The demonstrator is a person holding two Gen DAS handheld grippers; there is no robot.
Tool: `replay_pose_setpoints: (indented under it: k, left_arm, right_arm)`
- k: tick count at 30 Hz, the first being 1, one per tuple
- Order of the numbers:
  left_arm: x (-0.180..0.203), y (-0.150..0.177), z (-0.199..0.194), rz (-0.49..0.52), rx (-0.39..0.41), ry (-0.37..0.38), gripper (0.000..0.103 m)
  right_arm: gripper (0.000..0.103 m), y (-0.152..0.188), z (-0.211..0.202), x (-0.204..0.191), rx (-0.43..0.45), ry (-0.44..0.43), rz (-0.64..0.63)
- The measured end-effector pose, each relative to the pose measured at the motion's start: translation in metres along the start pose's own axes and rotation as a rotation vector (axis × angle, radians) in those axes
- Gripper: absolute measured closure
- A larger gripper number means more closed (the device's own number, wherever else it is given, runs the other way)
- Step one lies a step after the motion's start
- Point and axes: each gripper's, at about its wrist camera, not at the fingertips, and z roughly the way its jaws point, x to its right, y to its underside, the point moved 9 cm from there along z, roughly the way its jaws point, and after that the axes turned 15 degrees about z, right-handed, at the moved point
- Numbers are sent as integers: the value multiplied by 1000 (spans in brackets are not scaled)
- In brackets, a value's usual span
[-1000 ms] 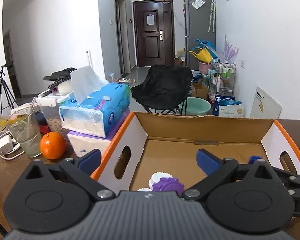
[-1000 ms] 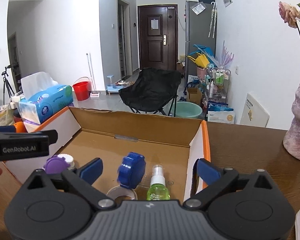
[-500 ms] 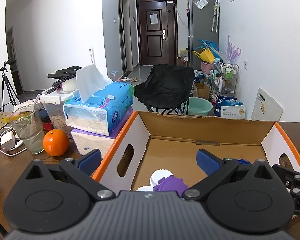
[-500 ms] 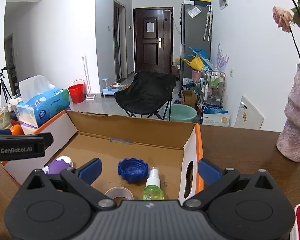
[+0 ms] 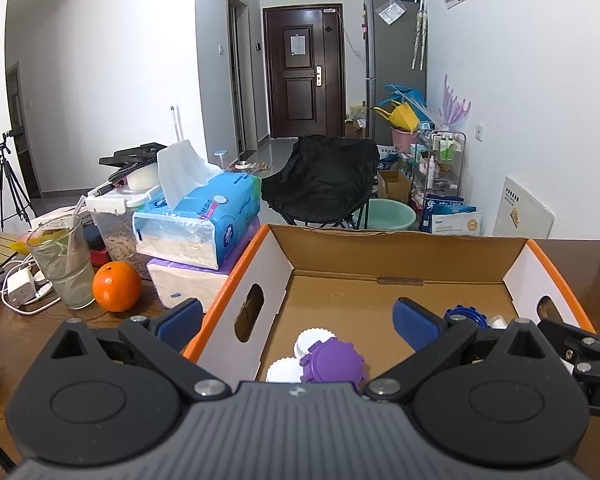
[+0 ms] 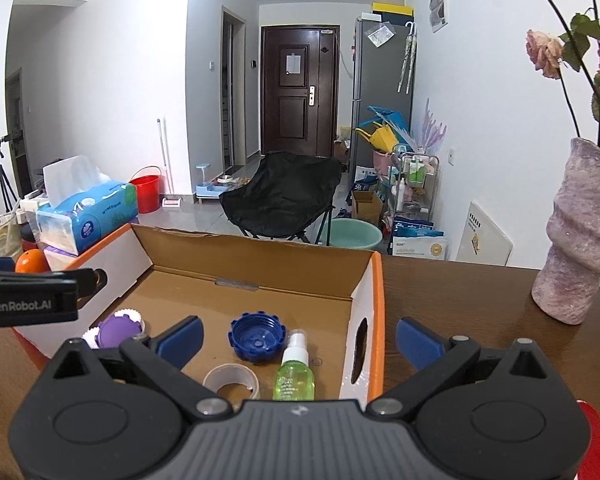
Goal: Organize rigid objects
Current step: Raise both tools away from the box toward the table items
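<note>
The right gripper (image 6: 298, 336) hangs with its 2 blue fingers (image 6: 180, 335) spread wide and nothing between them, above the cardboard box (image 6: 256, 264). The left gripper (image 5: 298, 322) is spread just as wide, also bare; its side reads "GenRobot.AI" in the right view. Inside the box lie 1 blue lid (image 6: 257, 336), 1 green spray bottle (image 6: 294, 374), 1 tape roll (image 6: 230, 380), 1 purple lid (image 5: 333, 362) and 2 white lids (image 5: 311, 340). Beside the box sit 1 orange (image 5: 117, 286) and 1 blue tissue pack (image 5: 196, 220).

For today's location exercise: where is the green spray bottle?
Right wrist view: the green spray bottle lies inside the cardboard box, near its right wall, beside the blue cap.
</note>
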Motion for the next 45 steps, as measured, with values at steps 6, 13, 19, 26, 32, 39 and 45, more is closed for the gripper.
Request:
replay_pose_setpoints:
  k: [6, 13, 19, 26, 32, 39, 45]
  left_arm:
    - [0, 5, -15, -5, 4, 10, 0]
    - [0, 14, -35, -2, 10, 20, 0]
    - [0, 24, -54, -5, 14, 31, 0]
    - [4, 37, -80, 3, 24, 48, 0]
    - [10, 47, -104, 10, 45, 71, 0]
    - [21, 62, -127, 24, 46, 92, 0]
    - [28, 77, -150, 25, 46, 111, 0]
  right_arm:
    - [0, 5, -13, 4, 9, 11, 5]
    - [0, 13, -35, 5, 25, 15, 9]
    - [0, 21, -58, 7, 43, 7, 12]
    - [0, 35, -84, 11, 51, 19, 11]
    - [0, 46, -108, 19, 63, 29, 23]
    - [0, 60, -135, 28, 84, 52, 35]
    - [0, 81, -158, 37, 83, 68, 43]
